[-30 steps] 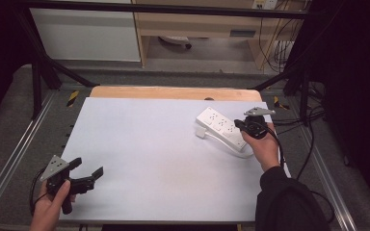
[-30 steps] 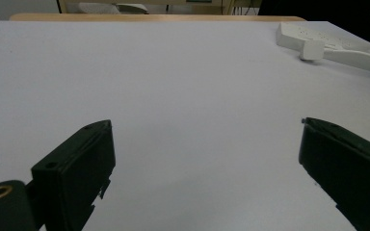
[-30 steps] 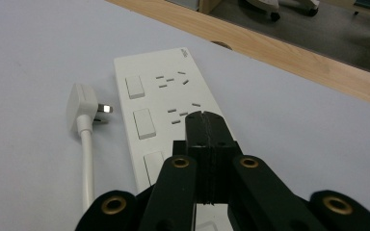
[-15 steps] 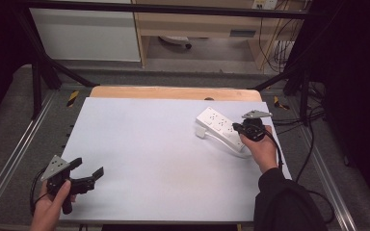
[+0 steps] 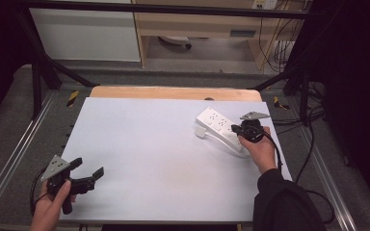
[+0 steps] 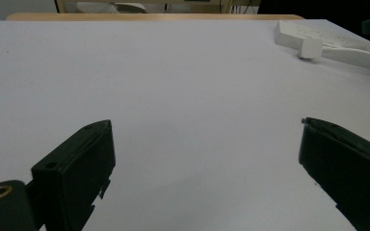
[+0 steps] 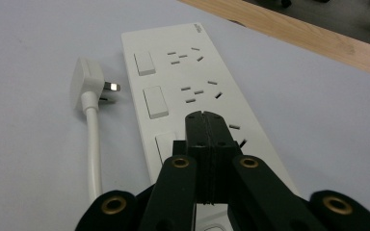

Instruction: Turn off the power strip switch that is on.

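White tabletop (image 5: 149,144), white power strip (image 7: 192,96) with rocker switches, right gripper (image 7: 206,126) jaws pressed together, left gripper (image 6: 204,159) jaws spread.

A white power strip (image 7: 192,91) and white plug (image 7: 84,79) lie on a pale grey table (image 5: 149,144), black tongs (image 7: 206,120) above

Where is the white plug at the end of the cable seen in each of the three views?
High view: the plug lies right of centre, just left of the power strip.
Left gripper view: upper right, in front of the strip.
Right gripper view: upper left, beside the strip.
Shared landmark: the power strip.
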`<state>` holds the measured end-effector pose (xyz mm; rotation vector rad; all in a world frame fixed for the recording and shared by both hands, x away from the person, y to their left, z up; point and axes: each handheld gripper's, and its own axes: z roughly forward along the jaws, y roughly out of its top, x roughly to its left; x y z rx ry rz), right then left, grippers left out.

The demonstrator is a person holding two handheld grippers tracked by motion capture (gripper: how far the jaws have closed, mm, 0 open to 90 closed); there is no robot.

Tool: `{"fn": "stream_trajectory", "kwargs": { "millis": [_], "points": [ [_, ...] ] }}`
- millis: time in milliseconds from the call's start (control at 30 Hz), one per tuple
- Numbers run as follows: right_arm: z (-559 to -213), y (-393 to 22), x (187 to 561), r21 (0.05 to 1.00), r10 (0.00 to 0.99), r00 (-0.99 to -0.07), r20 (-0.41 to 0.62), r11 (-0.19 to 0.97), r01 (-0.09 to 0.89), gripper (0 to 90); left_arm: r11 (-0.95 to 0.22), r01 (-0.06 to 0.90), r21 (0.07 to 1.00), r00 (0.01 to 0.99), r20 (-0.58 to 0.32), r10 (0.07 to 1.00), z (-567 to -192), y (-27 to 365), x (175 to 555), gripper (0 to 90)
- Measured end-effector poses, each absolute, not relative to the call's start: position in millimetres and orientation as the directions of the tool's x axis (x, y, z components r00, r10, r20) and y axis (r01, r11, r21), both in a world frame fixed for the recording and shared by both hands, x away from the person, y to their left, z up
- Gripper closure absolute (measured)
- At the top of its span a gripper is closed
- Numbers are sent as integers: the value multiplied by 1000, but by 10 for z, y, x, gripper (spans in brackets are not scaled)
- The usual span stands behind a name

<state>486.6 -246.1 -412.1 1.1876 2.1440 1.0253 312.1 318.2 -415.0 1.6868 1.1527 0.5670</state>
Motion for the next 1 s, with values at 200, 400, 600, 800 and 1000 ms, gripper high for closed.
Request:
{"fn": "stream_trajectory", "kwargs": {
  "millis": [200, 400, 600, 800, 1000],
  "points": [
    [-4141, -2431, 4867, 790, 856, -515, -51, 350, 504, 900, -73, 431, 899, 442, -139, 886, -4150, 3178, 3120, 55],
    [-4159, -2416, 4874, 786, 855, -516, -52, 354, 507, 900, -75, 432, 899, 443, -139, 886, -4150, 3175, 3121, 55],
    [-4174, -2374, 4881, 783, 852, -521, -52, 358, 508, 900, -76, 431, 899, 444, -138, 885, -4149, 3174, 3120, 55],
    [-4203, -2297, 4901, 788, 847, -530, -41, 353, 504, 900, -78, 430, 899, 445, -136, 885, -4149, 3172, 3120, 55],
    [-4244, -2223, 4939, 785, 850, -525, -48, 357, 507, 900, -79, 429, 900, 446, -135, 885, -4148, 3174, 3120, 55]
  ]
}}
